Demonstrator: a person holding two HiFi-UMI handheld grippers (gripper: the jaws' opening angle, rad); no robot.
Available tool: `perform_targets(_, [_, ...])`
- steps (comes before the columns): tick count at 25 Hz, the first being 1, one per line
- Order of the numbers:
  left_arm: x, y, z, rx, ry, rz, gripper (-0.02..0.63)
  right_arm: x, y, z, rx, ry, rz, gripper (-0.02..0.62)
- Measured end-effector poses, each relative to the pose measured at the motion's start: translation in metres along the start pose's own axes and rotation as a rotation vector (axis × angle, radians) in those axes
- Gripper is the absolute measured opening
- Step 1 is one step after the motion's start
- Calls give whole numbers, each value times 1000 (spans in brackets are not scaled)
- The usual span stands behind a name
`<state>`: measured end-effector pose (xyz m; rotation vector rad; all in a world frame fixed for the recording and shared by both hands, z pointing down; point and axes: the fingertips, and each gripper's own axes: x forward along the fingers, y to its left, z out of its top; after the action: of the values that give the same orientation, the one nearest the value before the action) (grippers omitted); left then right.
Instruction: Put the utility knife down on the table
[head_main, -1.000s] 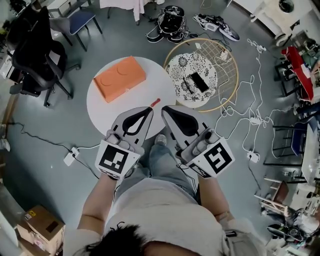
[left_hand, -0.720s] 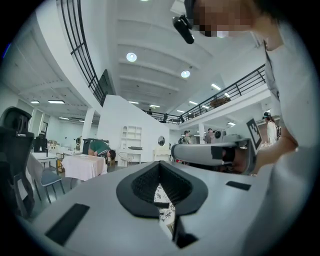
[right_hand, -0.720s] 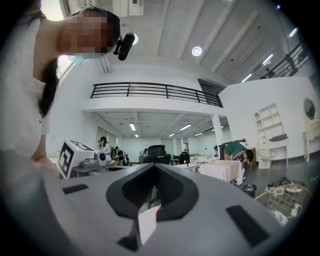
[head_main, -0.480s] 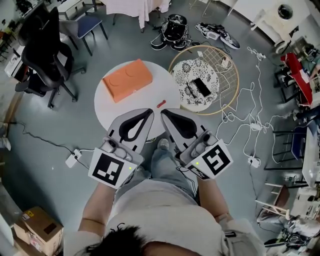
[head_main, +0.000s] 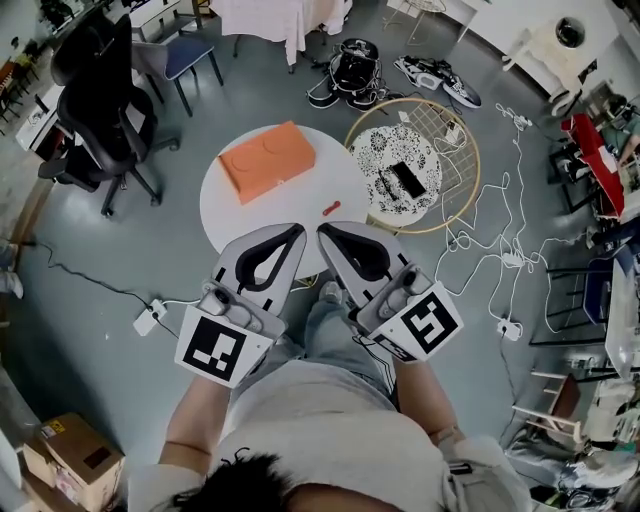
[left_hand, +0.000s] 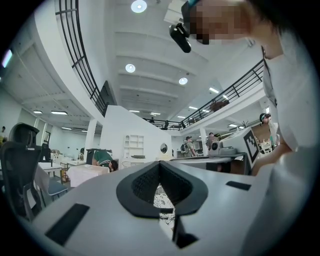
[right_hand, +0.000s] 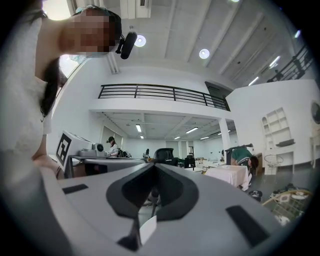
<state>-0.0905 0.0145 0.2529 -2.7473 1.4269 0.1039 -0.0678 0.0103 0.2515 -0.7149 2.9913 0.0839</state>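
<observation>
The red utility knife (head_main: 331, 209) lies at the round white table's (head_main: 240, 205) right edge. An orange box (head_main: 267, 161) sits at its far side. The left gripper (head_main: 297, 231) and right gripper (head_main: 323, 231) hover over its near edge, jaws together, empty.

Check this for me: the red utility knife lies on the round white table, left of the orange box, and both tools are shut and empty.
Wrong side: the head view shows the utility knife right of the orange box, not left. The rest stands: it lies on the round white table, and the left tool and right tool are shut and empty.
</observation>
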Motion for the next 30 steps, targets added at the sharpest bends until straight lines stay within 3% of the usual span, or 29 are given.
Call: perform_targets(30, [-24,-13,14,-7,-36,-1,9,-3,29,17,-10,-28,26,9])
